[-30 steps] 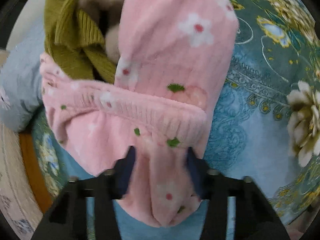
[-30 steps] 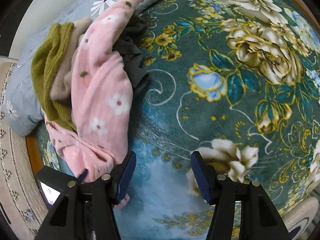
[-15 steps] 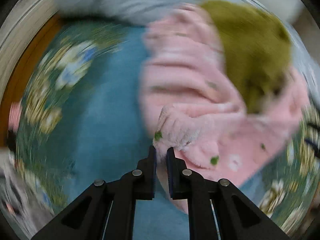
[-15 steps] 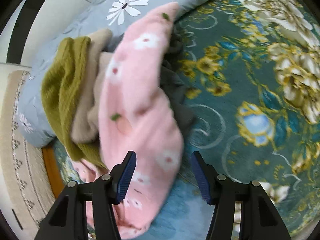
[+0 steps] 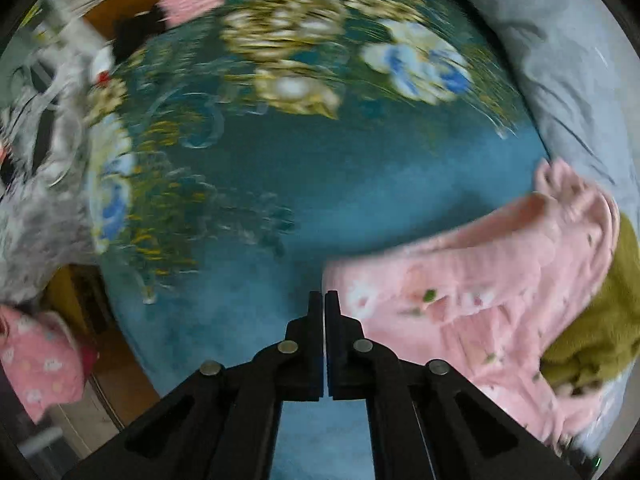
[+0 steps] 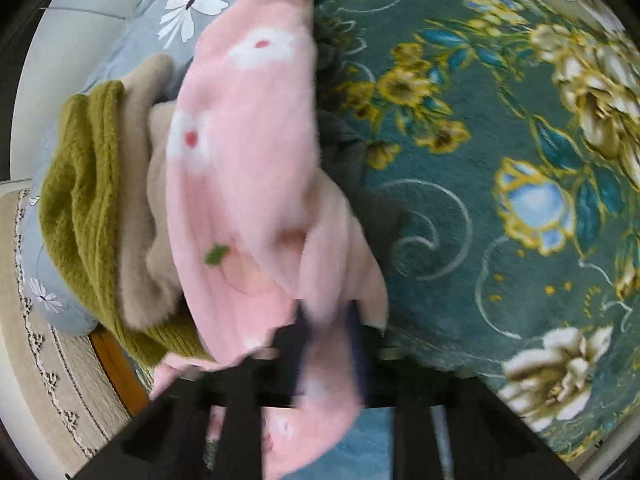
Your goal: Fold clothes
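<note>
Two hand-held grippers are in view over a bed covered by a teal floral blanket (image 5: 360,184). Left hand-held gripper (image 5: 323,304): jaws pressed together with only a hairline gap, nothing visible between them; the edge of the pink floral garment (image 5: 480,300) lies just beside the tips, at 3 o'clock from them. Whether any cloth is caught cannot be told; the frame is motion-blurred. Right hand-held gripper (image 6: 326,320): its fingers are blurred and largely draped by the pink floral garment (image 6: 248,152), with fabric hanging between and over them; whether they are clamped on it cannot be told.

In the right wrist view the pink garment runs from 12 o'clock down to 6 o'clock, lying on a heap of clothes: an olive knit sweater (image 6: 80,208) at 9 o'clock, a beige fleece piece (image 6: 140,184) between the two, and a dark grey item (image 6: 360,184) under its 3 o'clock edge. A grey-blue daisy-print pillow (image 6: 192,4) sits at 11 o'clock, touching the heap. In the left wrist view the olive sweater (image 5: 600,320) lies at 4 o'clock, against the pink garment.
</note>
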{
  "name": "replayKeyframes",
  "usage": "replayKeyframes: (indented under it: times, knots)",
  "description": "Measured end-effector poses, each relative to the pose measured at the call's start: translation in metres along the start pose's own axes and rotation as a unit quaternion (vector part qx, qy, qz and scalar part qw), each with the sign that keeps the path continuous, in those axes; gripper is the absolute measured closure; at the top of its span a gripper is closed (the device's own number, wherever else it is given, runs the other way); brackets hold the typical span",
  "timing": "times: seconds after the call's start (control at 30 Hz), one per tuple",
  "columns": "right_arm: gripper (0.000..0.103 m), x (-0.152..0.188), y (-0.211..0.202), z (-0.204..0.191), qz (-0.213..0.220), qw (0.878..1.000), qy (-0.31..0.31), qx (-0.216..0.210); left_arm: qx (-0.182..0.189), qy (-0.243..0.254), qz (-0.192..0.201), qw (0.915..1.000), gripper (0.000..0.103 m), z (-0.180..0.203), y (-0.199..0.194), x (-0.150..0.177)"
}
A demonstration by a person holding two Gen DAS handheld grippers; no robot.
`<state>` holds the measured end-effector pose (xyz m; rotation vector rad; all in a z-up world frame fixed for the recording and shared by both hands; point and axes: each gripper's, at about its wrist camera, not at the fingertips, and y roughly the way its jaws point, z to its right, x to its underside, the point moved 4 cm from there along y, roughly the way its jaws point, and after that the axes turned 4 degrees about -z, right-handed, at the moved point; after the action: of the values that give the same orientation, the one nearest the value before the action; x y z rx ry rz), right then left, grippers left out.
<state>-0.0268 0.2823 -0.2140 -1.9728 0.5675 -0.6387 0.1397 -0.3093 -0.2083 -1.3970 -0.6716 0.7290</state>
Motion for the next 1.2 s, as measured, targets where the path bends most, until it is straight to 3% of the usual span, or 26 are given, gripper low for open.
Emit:
replayKeyframes:
  times: [0.17,0.37,0.5,0.63,0.73,0.87,0.9,0.93,1.0,1.1,1.2]
  knots:
    - [0.099,0.024,-0.04,0.012,0.031,0.999,-0.017,-0.02,0.015,0.003,-0.003,0.9999,0.103,-0.017,0.0,0.0]
    - [0.099,0.047,-0.083,0.039,0.054,0.998,-0.034,-0.017,0.05,0.031,-0.057,0.9966,0.1,-0.008,0.034,0.022]
    - [0.099,0.06,-0.089,0.059,0.048,0.999,-0.019,-0.001,0.068,0.014,-0.093,0.9932,0.064,-0.012,0.068,0.035]
    - [0.099,0.065,-0.091,0.054,0.041,0.999,-0.023,0.014,0.066,-0.019,-0.117,0.9907,0.06,-0.021,0.105,0.039]
    - [0.099,0.064,-0.094,0.044,0.04,0.998,-0.033,0.025,0.049,-0.018,-0.12,0.9914,0.06,-0.025,0.127,0.036]
    - [0.099,0.061,-0.097,0.035,0.042,0.998,-0.037,0.033,0.054,-0.015,-0.125,0.9906,0.06,-0.025,0.142,0.03]
    - [0.099,0.062,-0.098,0.034,0.043,0.998,-0.037,0.033,0.052,-0.011,-0.126,0.9906,0.064,-0.024,0.144,0.028]
    - [0.099,0.062,-0.099,0.032,0.044,0.998,-0.037,0.032,0.054,-0.005,-0.127,0.9903,0.078,-0.021,0.145,0.027]
    - [0.099,0.064,-0.1,0.032,0.045,0.998,-0.034,0.028,0.055,0.012,-0.13,0.9899,0.093,-0.014,0.143,0.024]
    - [0.099,0.069,-0.108,0.033,0.05,0.998,-0.028,0.016,0.049,0.054,-0.119,0.9902,0.096,0.001,0.132,0.022]
    - [0.1,0.076,-0.126,0.039,0.066,0.998,-0.02,-0.004,0.069,0.11,-0.098,0.9867,0.098,0.016,0.109,0.025]
